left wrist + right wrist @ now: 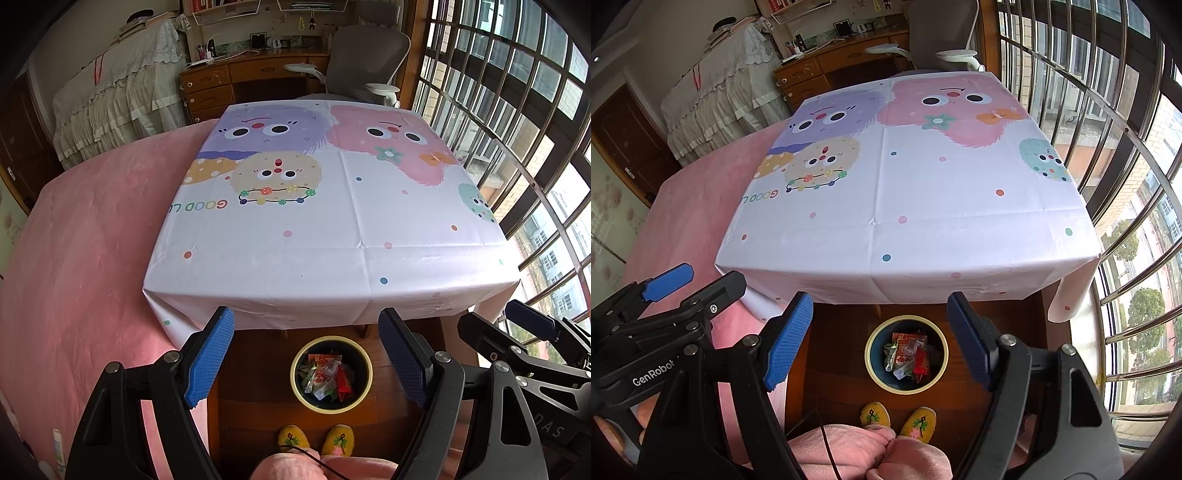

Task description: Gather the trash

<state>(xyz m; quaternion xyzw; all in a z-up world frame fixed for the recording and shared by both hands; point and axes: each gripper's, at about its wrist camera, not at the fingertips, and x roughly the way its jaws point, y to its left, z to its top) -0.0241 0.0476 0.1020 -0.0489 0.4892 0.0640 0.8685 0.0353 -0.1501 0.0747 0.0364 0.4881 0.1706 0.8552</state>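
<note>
Below, between the spread jaws of the left gripper (306, 363), the trash bin (331, 406) stood on the wooden floor, holding wrappers (325, 376). Likewise, the right gripper (879, 341) was spread and empty, with the tablecloth (923, 221) beyond its fingertips.

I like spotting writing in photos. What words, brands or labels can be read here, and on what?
"GOOD L", upside down and cut off: tablecloth.
"GenRobot": left gripper, seen from the right wrist.
"DAS": right gripper, seen from the left wrist.
Wrappers in the bin and book spines on the shelf: too small to read.
</note>
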